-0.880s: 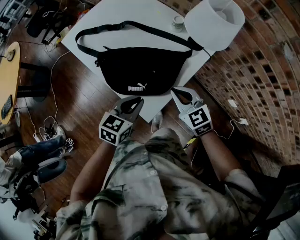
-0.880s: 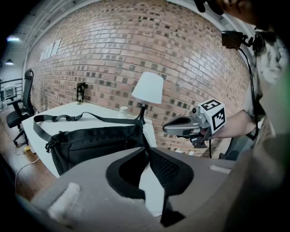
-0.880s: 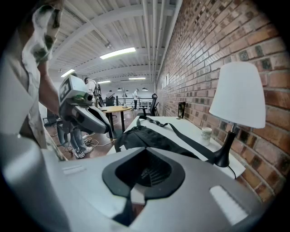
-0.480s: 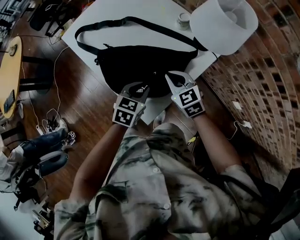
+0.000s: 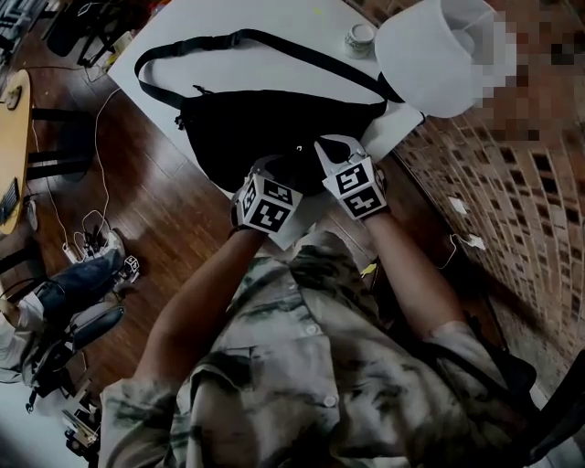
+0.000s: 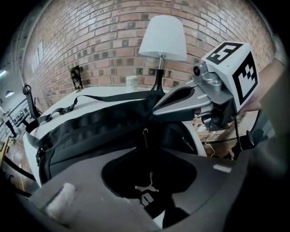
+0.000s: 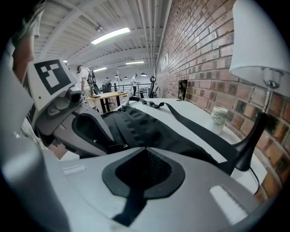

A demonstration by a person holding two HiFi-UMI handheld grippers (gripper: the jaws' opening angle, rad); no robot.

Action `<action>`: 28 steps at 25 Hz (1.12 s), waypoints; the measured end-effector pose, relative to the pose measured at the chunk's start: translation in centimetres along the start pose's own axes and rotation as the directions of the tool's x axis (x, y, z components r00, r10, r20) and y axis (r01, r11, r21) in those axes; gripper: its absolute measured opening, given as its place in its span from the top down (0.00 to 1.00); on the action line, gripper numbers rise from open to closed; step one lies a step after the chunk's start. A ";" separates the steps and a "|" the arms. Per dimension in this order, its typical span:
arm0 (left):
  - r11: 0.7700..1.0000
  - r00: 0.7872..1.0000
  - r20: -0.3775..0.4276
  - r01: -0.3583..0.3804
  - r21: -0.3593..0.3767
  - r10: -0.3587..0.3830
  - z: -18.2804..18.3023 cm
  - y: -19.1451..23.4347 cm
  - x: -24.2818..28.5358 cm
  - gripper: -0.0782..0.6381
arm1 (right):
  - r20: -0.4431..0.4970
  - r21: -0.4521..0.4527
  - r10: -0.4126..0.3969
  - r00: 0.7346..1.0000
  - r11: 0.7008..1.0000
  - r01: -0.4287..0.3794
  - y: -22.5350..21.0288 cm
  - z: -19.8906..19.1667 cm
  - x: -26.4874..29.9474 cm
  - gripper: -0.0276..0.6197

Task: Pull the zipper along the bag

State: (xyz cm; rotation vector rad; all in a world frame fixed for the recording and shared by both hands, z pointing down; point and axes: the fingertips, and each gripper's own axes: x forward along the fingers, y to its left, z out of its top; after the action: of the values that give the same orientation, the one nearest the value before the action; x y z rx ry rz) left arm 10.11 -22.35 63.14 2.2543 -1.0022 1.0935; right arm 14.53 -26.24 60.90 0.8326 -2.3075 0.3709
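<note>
A black waist bag [image 5: 265, 119] with a white logo lies on the white table [image 5: 274, 18], its strap [image 5: 274, 44] looped behind it. A small zipper pull [image 5: 299, 147] hangs on the bag's front. My left gripper [image 5: 272, 172] rests on the bag's near side. In the left gripper view its jaws look shut [image 6: 146, 148], and the pull [image 6: 145, 136] hangs just past their tips. My right gripper [image 5: 324, 146] also looks shut, its tips against the bag's top ridge [image 6: 155, 108]. I cannot see whether either one nips fabric.
A lamp with a white shade [image 5: 439, 50] stands at the table's far right corner, with a mug [image 5: 358, 38] beside it. A brick wall [image 5: 512, 183] runs along the right. The wooden floor [image 5: 137, 210] to the left carries cables. The table's near edge is under my grippers.
Both grippers have moved forward from the table's near edge onto the bag. The left one has turned and come closer to the right one. The bag has not visibly shifted.
</note>
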 end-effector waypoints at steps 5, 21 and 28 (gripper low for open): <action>0.999 1.000 -0.023 -0.009 0.031 0.010 -0.4 0.4 0.1 0.85 | -0.052 -0.001 -0.009 0.999 1.000 0.009 -0.2 -1.7 0.9 0.95; 0.998 0.998 0.018 0.062 -0.023 -0.061 -1.2 4.8 -2.5 0.86 | -0.137 0.020 -0.073 0.988 0.997 0.077 -0.7 -3.1 1.5 0.95; 0.996 0.996 0.028 0.081 -0.031 -0.080 -2.7 8.3 -3.9 0.86 | -0.182 0.042 -0.129 0.975 0.989 0.139 -1.0 -3.1 1.5 0.95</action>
State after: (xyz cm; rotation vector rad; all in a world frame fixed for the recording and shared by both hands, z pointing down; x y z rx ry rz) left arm 0.78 -24.31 62.15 2.2689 -0.9244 1.0092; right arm 15.76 -26.24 64.26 0.9372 -2.0716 0.4326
